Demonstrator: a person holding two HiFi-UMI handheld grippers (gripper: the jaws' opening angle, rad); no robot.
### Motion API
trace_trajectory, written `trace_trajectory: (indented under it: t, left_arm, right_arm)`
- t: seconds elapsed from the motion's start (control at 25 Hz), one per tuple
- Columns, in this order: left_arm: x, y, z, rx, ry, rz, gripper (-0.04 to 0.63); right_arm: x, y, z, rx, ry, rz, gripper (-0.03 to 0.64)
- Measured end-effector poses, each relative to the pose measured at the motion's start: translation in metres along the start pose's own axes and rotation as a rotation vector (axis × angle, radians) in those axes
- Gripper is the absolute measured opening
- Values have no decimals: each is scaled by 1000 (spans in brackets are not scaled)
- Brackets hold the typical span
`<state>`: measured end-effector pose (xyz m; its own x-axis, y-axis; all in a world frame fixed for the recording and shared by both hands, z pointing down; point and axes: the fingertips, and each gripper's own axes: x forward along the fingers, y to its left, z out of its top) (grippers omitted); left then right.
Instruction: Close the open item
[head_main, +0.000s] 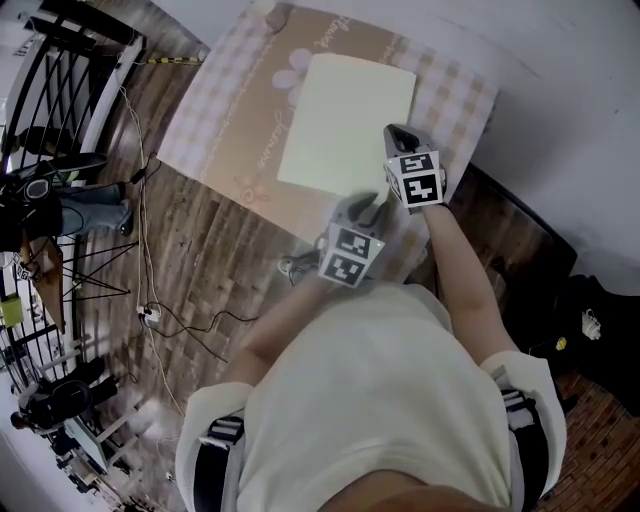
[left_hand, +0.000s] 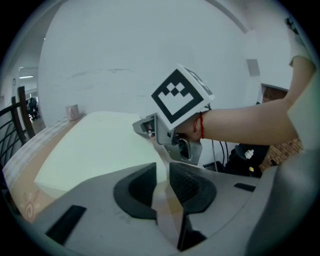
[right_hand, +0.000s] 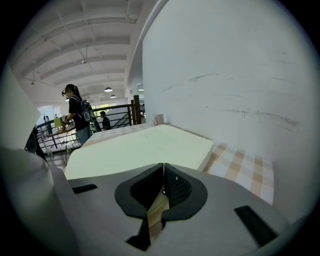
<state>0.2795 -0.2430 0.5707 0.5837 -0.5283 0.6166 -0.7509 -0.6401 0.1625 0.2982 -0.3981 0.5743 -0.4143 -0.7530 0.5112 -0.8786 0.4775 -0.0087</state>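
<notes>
- The flat pale-yellow rectangular item (head_main: 345, 120) lies as a single slab in the middle of the desk (head_main: 462, 100), on a pink-and-beige checked cloth (head_main: 230, 110). No view shows whether it is a book or a folder.
- In the head view both grippers cover its near edge.
- The cursive writing (head_main: 283, 128) printed on the cloth is too small to read.
- The left gripper (left_hand: 162, 172) has its fingers slightly apart at the item's near corner, clamping nothing.
- The right gripper (right_hand: 163, 172) has its fingers together and empty.

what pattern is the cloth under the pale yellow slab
Pink-and-cream checked fabric tablecloth with a tan flowered middle panel; clearest in the head view.
</notes>
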Motion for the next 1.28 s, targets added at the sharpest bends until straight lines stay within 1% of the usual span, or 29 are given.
trace_trajectory:
  t: [0.04, 0.08, 0.16, 0.36, 0.52, 0.64, 0.8, 1.0, 1.28]
  left_arm:
    - [-1, 1, 0, -27, -5, 0, 38]
    - [-2, 2, 1, -56, -13, -1, 28]
    - [-4, 7, 2, -88, -34, 10, 28]
    - [-22, 20, 12, -128, -87, 40, 26]
    - [-45, 29, 15, -171, -134, 59, 17]
    - [-59, 41, 14, -205, -168, 77, 15]
    - [-83, 56, 14, -254, -218, 97, 15]
    - [-119, 71, 14, -288, -281, 110, 15]
    - [-184, 86, -8, -276, -315, 103, 15]
  right_arm:
    - [0, 1, 0, -4, 9, -6, 2]
    - [-1, 1, -1, -5, 16, -11, 2]
    - [0, 1, -2, 0, 26, -22, 2]
    - [-1, -1, 0, 19, 30, -49, 2]
    - [-11, 2, -1, 47, 23, -44, 2]
    - [-29, 9, 5, 78, -25, -33, 2]
    - [-60, 35, 14, 93, -89, 4, 2]
    - [-105, 73, 25, 100, -162, 44, 2]
    - [-156, 147, 36, 90, -234, 37, 0]
